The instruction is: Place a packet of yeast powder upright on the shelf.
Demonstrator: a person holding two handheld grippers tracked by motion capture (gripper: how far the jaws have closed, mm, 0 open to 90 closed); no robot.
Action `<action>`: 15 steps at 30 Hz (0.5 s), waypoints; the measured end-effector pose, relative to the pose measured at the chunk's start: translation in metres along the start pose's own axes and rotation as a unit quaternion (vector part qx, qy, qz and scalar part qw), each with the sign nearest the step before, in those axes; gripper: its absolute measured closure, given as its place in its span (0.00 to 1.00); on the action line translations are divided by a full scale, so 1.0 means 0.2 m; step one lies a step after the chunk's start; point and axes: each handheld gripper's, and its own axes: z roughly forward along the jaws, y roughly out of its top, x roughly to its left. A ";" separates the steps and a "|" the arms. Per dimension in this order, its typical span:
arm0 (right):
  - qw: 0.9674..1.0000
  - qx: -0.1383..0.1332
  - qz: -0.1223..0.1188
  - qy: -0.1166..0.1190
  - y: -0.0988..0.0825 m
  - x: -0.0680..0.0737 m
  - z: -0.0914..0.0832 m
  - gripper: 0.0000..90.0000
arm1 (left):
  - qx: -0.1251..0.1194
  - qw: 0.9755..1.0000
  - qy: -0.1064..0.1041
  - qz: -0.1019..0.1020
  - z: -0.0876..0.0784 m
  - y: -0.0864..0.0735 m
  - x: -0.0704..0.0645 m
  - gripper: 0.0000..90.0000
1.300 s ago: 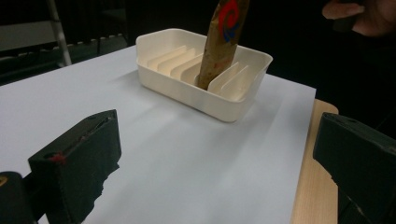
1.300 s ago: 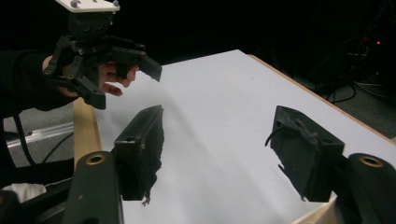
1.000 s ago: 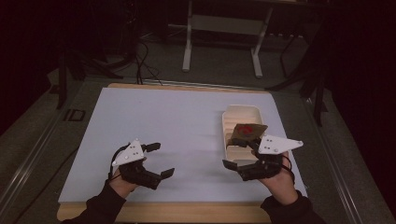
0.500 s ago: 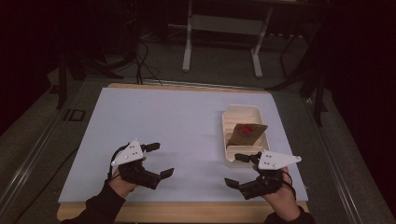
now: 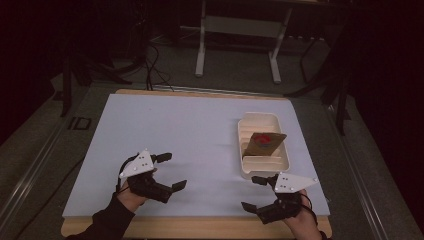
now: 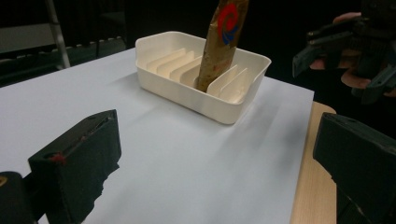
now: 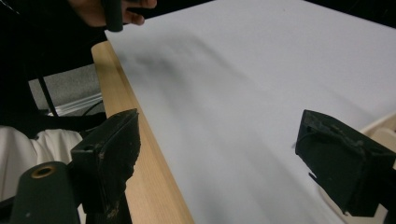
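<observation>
Since the earlier frames my right gripper [image 5: 258, 193] has drawn back from the white ribbed plastic tray [image 5: 243, 145] toward the near right corner of the table and sunk closer to the surface; its jaws have just been opening and I now read them as spread wide with nothing between them. In the right gripper view the two black jaws stand well apart over the near edge, one above the pale wooden table edge [image 7: 140, 135], the other above the white sheet [image 7: 261, 84] that covers the tabletop. My left gripper [image 5: 171, 171] has kept its place at the near left of the sheet, jaws likewise wide and empty, pointing right across the table. Item in work: a brown flat packet with a red and blue swirl mark [image 5: 263, 142], standing tilted in one of the middle slots of the tray, leaning on a divider; the left gripper view shows it [image 6: 219, 44] rising well above the tray wall [image 6: 187, 93]. The tray sits on the right half of the sheet, just beyond my right gripper and not touched by it. Far background: a grey metal stand [image 5: 240, 27] on the dark floor.
</observation>
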 end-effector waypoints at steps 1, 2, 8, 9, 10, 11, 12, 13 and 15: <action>1.000 0.006 0.001 -0.004 -0.02 0.00 0.00 0.15 | -0.001 1.000 0.000 -0.001 0.00 0.00 0.00 0.02; 1.000 0.006 0.005 -0.004 -0.03 0.00 0.00 0.15 | 0.000 1.000 0.000 -0.001 0.00 0.00 0.00 0.02; 1.000 0.006 0.014 -0.013 -0.07 -0.03 -0.02 0.15 | 0.004 1.000 -0.001 0.002 0.01 -0.01 0.00 0.02; 1.000 0.006 0.017 -0.015 -0.08 -0.04 -0.02 0.15 | 0.005 1.000 -0.001 0.002 0.02 -0.02 0.00 0.02; 1.000 0.005 0.019 -0.014 -0.08 -0.04 -0.02 0.15 | 0.006 1.000 -0.002 0.002 0.02 -0.02 0.00 0.02; 1.000 0.004 0.020 -0.012 -0.08 -0.05 -0.02 0.15 | 0.006 1.000 -0.002 0.001 0.02 -0.02 0.00 0.02; 1.000 0.003 0.020 -0.013 -0.08 -0.05 -0.02 0.15 | 0.006 1.000 -0.003 0.000 0.03 -0.02 0.00 0.02; 1.000 0.003 0.018 -0.013 -0.08 -0.05 -0.02 0.15 | 0.007 1.000 -0.003 -0.001 0.03 -0.02 0.00 0.02; 1.000 0.003 0.016 -0.014 -0.08 -0.05 -0.02 0.15 | 0.008 1.000 -0.004 -0.001 0.03 -0.03 0.00 0.02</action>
